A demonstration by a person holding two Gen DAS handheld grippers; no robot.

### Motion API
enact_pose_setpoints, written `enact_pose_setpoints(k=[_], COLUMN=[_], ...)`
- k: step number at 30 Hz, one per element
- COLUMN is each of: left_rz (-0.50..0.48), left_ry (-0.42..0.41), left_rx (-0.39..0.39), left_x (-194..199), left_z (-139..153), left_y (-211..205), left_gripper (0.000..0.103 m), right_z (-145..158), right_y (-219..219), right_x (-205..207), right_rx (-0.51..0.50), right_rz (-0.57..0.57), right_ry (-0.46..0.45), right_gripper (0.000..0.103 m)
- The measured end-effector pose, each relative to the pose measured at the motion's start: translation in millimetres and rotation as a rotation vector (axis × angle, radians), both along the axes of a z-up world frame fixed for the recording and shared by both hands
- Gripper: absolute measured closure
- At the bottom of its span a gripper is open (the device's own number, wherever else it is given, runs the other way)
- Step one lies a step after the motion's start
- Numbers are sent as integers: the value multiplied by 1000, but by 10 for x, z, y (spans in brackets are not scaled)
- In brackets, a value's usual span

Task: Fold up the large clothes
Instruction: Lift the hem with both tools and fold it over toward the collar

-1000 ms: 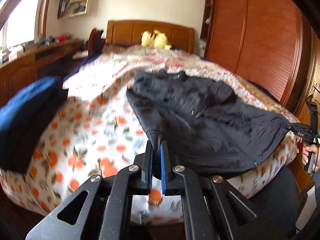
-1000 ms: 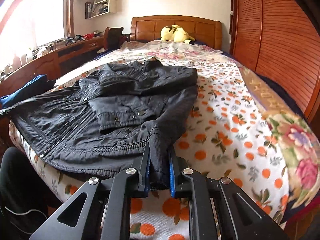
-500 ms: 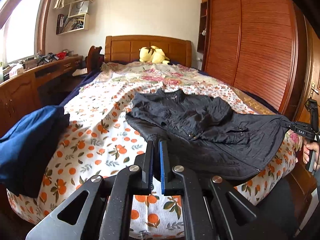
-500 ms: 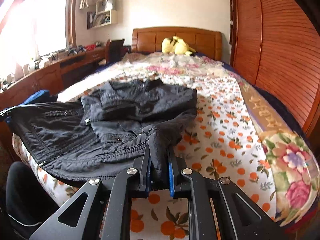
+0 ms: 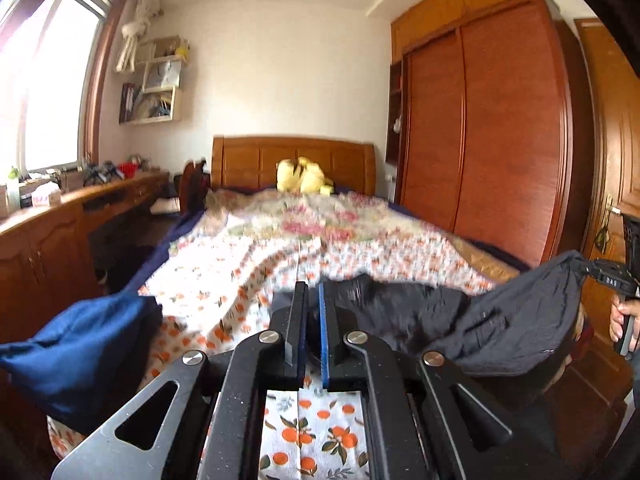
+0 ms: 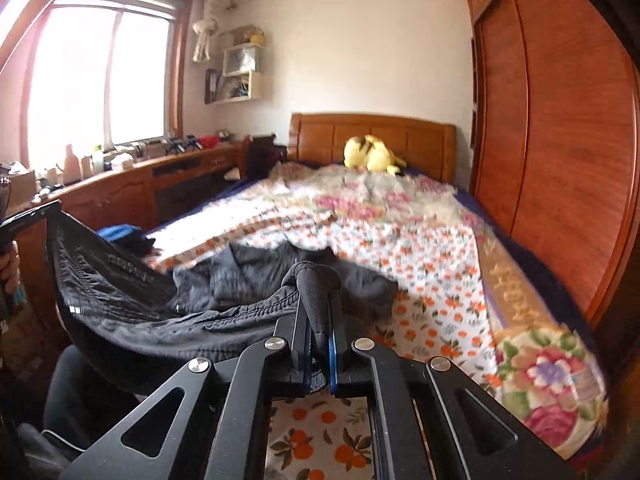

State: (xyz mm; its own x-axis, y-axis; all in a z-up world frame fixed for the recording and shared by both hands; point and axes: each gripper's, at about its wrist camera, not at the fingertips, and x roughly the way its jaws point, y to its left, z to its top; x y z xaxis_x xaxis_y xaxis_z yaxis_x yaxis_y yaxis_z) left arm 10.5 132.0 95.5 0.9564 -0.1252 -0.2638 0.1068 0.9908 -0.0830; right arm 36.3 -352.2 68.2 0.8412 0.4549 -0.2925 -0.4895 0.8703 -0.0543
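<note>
Since a second ago both grippers have risen, and the black jacket [image 6: 224, 280], which lay flat on the bed [image 6: 420, 248], now has its near hem lifted off the floral bedspread [image 5: 248, 264] and sagging between them. The right gripper's jaws have just been closing further, with the jacket's ribbed hem corner between them.

The right gripper [image 6: 319, 340] is clenched on that ribbed corner, which stands up in a bunched peak above the pads. The left gripper [image 5: 313, 320] is clenched too, with dark jacket cloth between and just beyond its pads; its far side shows in the right wrist view at the left edge, gripping the other hem corner.

The jacket's hem runs as its long axis across the foot edge of the bed, stretched from one gripper to the other. The collar end points toward the headboard [image 6: 372, 136] and lies crumpled on the bedspread near the foot.

A blue garment [image 5: 80, 352] rests at the bed's left foot corner. A yellow plush toy [image 6: 372, 156] sits by the headboard. A wooden wardrobe [image 5: 480, 128] stands along the right side.
</note>
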Motion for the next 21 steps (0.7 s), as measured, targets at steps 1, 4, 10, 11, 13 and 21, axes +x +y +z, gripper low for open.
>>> enact_pose_setpoints(k=[1,4,10,11,13,21], left_rz=[0,4,-19,-14,3,93], left_ry=[-16,-36,71,80,117,205], left_rx=[-5,39,77,71,70,127], left_x=[-53,-133,284,336,584,1558], left_z=[55,101,-384,-416,-573,-896], left_y=[20,-27,-146,-130,-68,75], left_gripper=[97,98,98,98,98,98], right_z=[45,38,-315,-360,-433,-688], right_y=[-28,-102,-12,11,61,463], right_x=[-96,-261,-25,51,250,1769], right_rx=[-12,-18,-48,-47,-47,-103], right_rz=[-5,-11,20,25,31,-18], right_ry=[-15,-22,47,56,74,163], right_gripper=[98,98,98,98,98,98])
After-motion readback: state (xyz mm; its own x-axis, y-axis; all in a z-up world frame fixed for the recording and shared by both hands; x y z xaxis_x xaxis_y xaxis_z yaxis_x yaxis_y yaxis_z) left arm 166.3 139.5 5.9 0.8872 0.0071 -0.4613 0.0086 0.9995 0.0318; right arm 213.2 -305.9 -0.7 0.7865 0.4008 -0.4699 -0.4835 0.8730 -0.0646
